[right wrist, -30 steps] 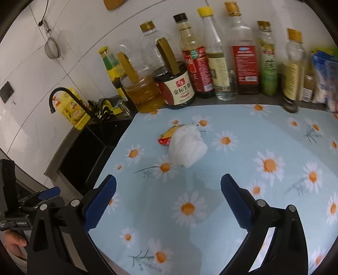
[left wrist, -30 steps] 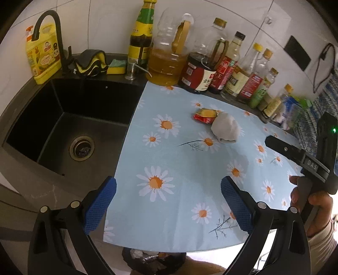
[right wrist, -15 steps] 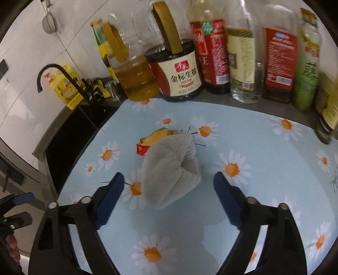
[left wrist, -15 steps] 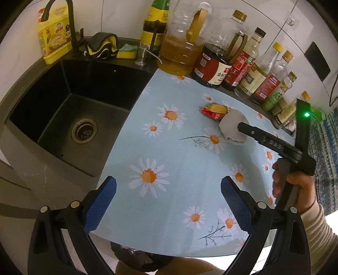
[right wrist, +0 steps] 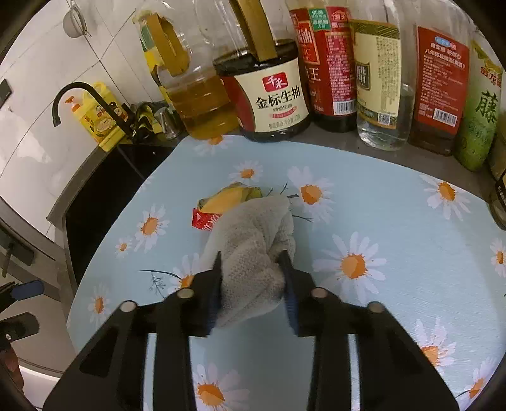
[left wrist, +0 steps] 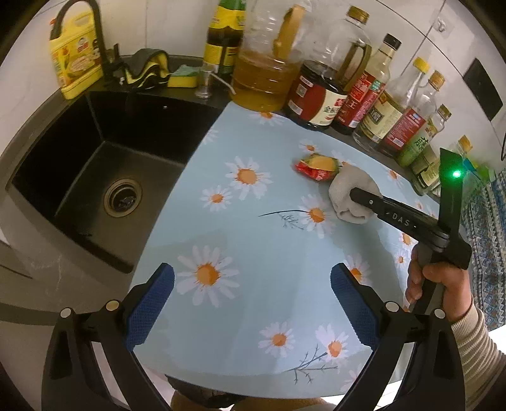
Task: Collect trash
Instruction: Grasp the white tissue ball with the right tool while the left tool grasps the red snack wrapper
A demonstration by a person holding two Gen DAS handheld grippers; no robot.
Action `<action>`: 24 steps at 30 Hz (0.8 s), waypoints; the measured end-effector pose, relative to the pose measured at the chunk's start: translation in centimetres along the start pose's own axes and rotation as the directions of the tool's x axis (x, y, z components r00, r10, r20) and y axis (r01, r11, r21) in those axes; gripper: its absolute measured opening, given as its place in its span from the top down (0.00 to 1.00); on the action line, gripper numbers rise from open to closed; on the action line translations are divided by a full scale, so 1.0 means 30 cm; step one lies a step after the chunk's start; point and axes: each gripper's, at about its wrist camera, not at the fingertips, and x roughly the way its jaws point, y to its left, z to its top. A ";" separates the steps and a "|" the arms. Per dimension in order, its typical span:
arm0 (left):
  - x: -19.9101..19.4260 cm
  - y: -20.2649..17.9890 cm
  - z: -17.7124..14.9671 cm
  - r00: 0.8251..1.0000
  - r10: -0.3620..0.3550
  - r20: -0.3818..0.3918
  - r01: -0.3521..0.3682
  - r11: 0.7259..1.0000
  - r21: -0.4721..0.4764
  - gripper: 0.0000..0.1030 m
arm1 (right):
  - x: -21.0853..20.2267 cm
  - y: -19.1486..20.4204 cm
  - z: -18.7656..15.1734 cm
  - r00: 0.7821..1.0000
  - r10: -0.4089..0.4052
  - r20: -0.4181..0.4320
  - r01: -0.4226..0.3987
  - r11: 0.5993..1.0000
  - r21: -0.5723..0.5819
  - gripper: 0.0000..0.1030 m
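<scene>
A crumpled grey-white cloth wad [right wrist: 256, 246] lies on the daisy-print mat [right wrist: 395, 221]. My right gripper [right wrist: 251, 262] is shut on it, one finger on each side. A red and yellow snack wrapper [right wrist: 221, 202] lies just behind the wad, touching it. In the left wrist view the wad [left wrist: 348, 193] and wrapper [left wrist: 316, 164] sit at the mat's far right, with the right gripper's finger [left wrist: 392, 215] on the wad. My left gripper [left wrist: 251, 303] is open and empty above the mat's near edge.
A row of oil and sauce bottles [right wrist: 275, 88] stands along the wall behind the mat. A black sink [left wrist: 95, 177] with a black tap [left wrist: 91, 19], yellow detergent bottle [left wrist: 74, 60] and sponge [left wrist: 182, 80] lies to the left. A dark bin [left wrist: 202, 395] shows below the counter edge.
My right gripper moved forward to the cloth wad and closed on it. My left gripper stayed open and shifted slightly.
</scene>
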 end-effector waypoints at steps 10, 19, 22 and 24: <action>0.075 -0.112 0.079 1.000 -0.011 -0.020 0.013 0.996 0.090 0.07 | -0.168 -0.048 -0.038 0.997 0.015 0.079 -0.019 0.999 0.044 0.74; 0.188 -0.247 0.192 0.999 0.001 -0.032 0.006 0.980 0.201 0.07 | -0.328 -0.125 -0.116 0.990 0.017 0.138 -0.031 0.994 0.104 0.74; 0.233 -0.289 0.229 0.999 0.001 -0.043 0.009 0.972 0.235 0.07 | -0.370 -0.135 -0.148 0.986 0.013 0.165 -0.031 0.994 0.107 0.74; 0.259 -0.310 0.249 0.999 -0.012 -0.045 0.023 0.966 0.257 0.07 | -0.393 -0.144 -0.168 0.985 0.019 0.174 -0.040 0.992 0.119 0.74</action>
